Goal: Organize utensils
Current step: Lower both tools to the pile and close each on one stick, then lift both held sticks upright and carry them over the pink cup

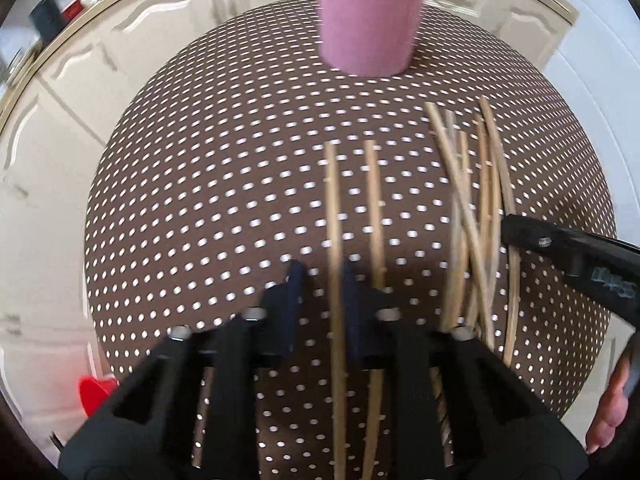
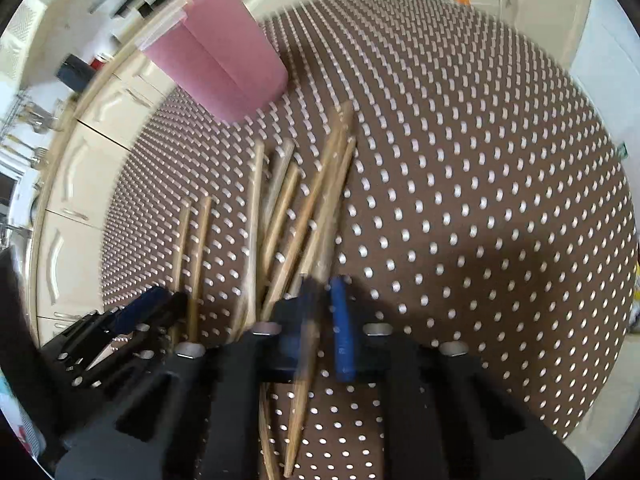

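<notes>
Several wooden chopsticks lie on a brown polka-dot tablecloth (image 1: 208, 200). A loose pile (image 1: 476, 216) lies at the right of the left wrist view, and two separate chopsticks (image 1: 334, 220) lie in the middle. A pink holder (image 1: 370, 20) stands at the far edge; in the right wrist view the holder (image 2: 224, 64) has a chopstick sticking out of it. My left gripper (image 1: 322, 280) is open, with one chopstick running between its fingers. My right gripper (image 2: 322, 292) is narrowly open around a chopstick (image 2: 320, 216) of the pile; whether it grips is blurred. The right gripper also shows in the left wrist view (image 1: 560, 256).
Cream kitchen cabinets (image 1: 80, 120) stand beyond the table on the far and left sides. A red object (image 1: 94, 392) shows below the table's left edge. The left gripper (image 2: 132, 316) appears at the lower left of the right wrist view, close to the right gripper.
</notes>
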Demonstrator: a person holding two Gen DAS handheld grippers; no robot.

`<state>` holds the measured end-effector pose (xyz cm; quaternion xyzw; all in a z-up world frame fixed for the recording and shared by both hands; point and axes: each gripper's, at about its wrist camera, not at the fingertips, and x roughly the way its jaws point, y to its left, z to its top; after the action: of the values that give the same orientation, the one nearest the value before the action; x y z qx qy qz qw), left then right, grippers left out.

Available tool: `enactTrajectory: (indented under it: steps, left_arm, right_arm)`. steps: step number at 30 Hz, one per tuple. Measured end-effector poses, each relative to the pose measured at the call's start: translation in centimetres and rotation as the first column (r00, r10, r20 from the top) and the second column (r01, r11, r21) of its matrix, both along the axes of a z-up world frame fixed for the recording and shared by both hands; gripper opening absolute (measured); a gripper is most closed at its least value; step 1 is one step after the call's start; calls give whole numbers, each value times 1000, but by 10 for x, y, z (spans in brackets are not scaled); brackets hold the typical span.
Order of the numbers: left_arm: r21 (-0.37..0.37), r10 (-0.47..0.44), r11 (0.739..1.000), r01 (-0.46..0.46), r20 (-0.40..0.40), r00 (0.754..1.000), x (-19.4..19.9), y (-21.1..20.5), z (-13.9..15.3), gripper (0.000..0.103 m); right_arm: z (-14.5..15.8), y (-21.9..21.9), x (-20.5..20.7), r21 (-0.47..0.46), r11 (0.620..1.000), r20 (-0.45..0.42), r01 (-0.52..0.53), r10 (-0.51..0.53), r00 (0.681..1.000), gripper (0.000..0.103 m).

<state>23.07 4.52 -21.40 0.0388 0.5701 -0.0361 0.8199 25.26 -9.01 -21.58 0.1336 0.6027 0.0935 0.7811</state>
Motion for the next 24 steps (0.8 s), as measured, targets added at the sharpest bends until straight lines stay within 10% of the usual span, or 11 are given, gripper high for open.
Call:
enactTrajectory:
  steps: [24]
  left_arm:
    - [-73,20,997,-15,68,998,15,30,38,6]
  right_arm:
    - [28,-29,-2,79,992,25,98,-100,995,5]
